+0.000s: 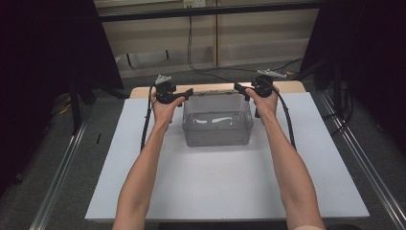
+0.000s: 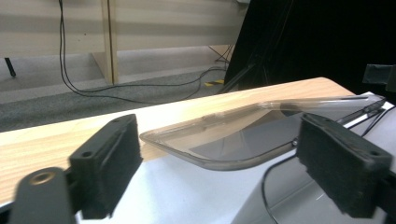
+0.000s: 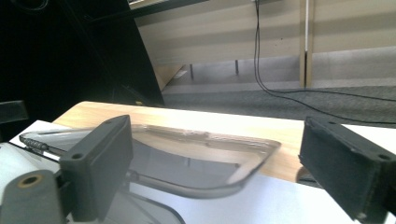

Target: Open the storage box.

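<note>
We are flanking the clear lid [image 1: 218, 94] over the clear bin [image 1: 218, 125]: left gripper [image 2: 219, 154] and right gripper [image 3: 215, 161] both gaping wide, lid corners between jaws. We are aiming to close evenly.

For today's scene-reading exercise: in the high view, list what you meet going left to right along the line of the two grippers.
Left gripper → clear plastic container → right gripper
</note>
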Action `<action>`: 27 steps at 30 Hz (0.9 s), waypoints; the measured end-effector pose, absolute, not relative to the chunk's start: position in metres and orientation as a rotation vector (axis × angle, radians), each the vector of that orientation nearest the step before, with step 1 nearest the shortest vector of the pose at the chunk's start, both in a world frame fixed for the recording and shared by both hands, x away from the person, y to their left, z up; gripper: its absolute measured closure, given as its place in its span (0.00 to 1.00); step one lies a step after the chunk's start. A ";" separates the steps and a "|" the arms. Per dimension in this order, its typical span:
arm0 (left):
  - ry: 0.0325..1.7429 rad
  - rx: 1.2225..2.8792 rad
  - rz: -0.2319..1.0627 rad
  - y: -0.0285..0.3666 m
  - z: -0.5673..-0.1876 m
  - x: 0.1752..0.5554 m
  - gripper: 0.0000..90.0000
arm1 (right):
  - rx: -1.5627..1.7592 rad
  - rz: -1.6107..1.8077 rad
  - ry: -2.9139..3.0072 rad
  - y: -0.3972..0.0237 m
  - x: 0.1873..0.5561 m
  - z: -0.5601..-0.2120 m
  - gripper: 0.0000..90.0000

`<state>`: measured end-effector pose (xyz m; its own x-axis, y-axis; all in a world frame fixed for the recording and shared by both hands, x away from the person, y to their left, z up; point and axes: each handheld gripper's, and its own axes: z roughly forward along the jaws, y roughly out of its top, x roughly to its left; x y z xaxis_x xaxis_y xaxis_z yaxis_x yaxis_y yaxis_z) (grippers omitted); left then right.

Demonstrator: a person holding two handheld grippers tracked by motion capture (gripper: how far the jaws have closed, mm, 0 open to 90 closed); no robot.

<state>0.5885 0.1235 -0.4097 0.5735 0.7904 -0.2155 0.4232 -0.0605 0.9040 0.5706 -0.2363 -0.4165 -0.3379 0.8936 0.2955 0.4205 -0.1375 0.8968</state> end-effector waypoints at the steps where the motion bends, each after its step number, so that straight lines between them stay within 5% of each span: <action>1: 1.020 1.693 0.413 0.124 -0.409 0.587 0.12 | 1.462 1.479 1.707 -0.238 0.569 -0.416 0.09; 9: 0.952 1.688 0.435 0.125 -0.405 0.569 0.05 | 1.372 1.488 1.679 -0.243 0.549 -0.409 0.04; 27: 0.852 1.631 0.478 0.141 -0.399 0.510 0.04 | 1.232 1.470 1.685 -0.242 0.496 -0.404 0.03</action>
